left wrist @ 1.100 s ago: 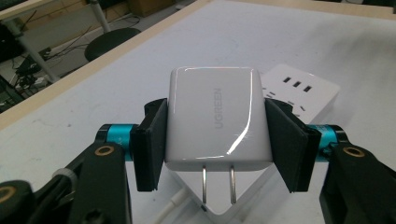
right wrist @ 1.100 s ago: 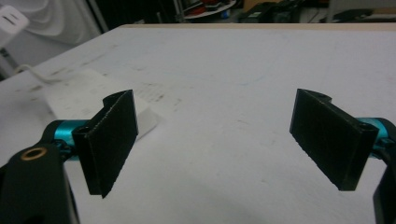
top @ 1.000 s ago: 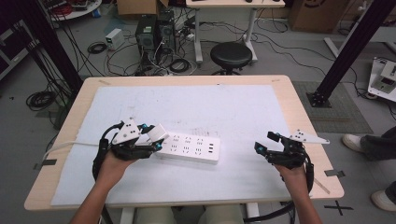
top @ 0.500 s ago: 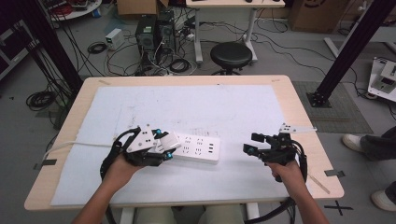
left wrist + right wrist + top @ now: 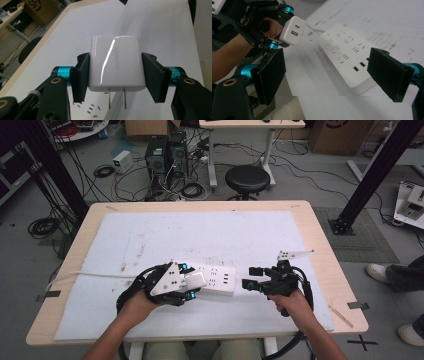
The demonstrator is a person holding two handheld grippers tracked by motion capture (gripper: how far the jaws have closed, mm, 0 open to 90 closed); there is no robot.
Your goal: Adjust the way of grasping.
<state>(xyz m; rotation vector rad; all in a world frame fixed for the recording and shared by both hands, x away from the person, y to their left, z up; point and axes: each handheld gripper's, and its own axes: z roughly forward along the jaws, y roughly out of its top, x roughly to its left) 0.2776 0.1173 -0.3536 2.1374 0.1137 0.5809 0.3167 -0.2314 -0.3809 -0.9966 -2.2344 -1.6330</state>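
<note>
My left gripper [image 5: 191, 285] is shut on a white USB charger [image 5: 116, 63] with two metal prongs; its pads press the charger's two sides. The charger [image 5: 194, 281] hangs just over the left end of a white power strip [image 5: 216, 279] lying on the white mat. From the right gripper view I see the charger [image 5: 292, 30] held above the strip [image 5: 348, 53], its USB ports facing this way. My right gripper [image 5: 251, 277] stands open just right of the strip's end, its jaws wide apart with nothing between them [image 5: 327, 75].
A white cable [image 5: 85, 275] runs from the strip's left end off the table's left edge. The wooden table [image 5: 320, 240] carries a white mat [image 5: 210, 235] with bare room at the back. Beyond it stand a black stool [image 5: 248, 178] and computer towers [image 5: 165, 155].
Both hands have moved inward: the left gripper carried the charger rightward over the strip's left end, and the right gripper came leftward up to the strip's right end.
</note>
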